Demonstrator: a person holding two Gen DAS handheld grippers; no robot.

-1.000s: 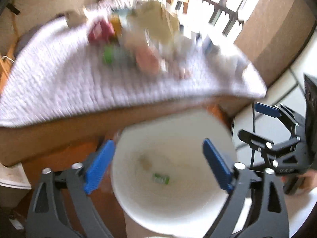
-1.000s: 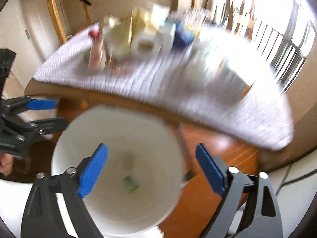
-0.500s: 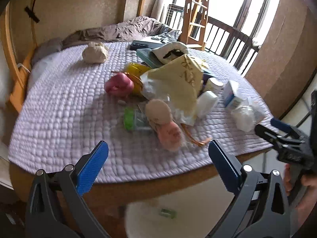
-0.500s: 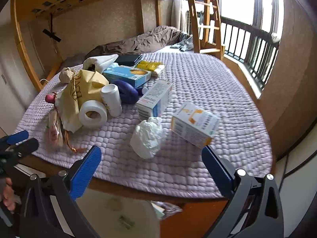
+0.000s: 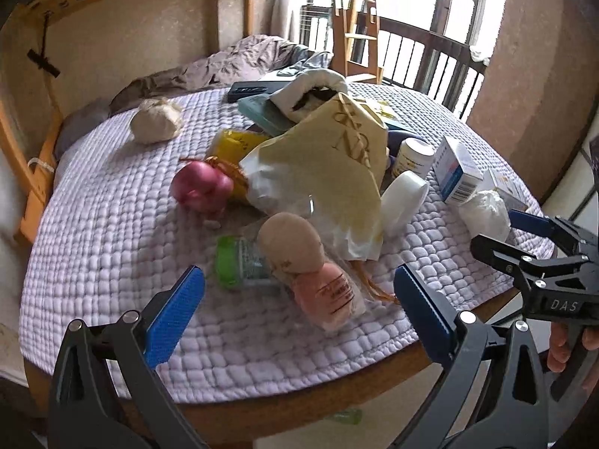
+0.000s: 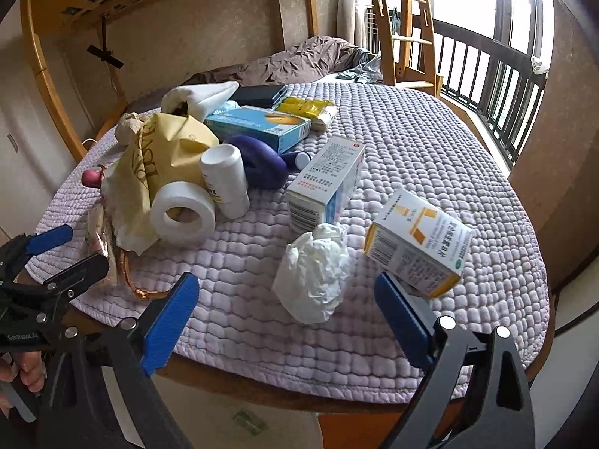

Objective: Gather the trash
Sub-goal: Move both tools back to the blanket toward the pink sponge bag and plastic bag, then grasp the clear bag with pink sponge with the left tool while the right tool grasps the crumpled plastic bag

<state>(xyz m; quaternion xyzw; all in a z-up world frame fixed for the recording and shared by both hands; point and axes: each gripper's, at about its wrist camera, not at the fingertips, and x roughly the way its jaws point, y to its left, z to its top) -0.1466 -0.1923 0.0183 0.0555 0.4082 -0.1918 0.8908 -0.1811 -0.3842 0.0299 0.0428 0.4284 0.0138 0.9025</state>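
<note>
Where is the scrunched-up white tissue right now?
In the right wrist view the crumpled tissue lies on the quilted cover near the front edge, between the blue-and-white box and the orange-and-white box.

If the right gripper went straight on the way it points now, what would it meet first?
Most likely the crumpled white tissue lying on the quilted lilac cover; the right gripper, jaws closing with nothing between them, frames it, though depth is unclear.

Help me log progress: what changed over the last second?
Both grippers, left and right, swung up from over the white bucket to face the quilted lilac bedspread. The right's jaws are closing, nothing between them. The crumpled white tissue lies untouched.
</note>
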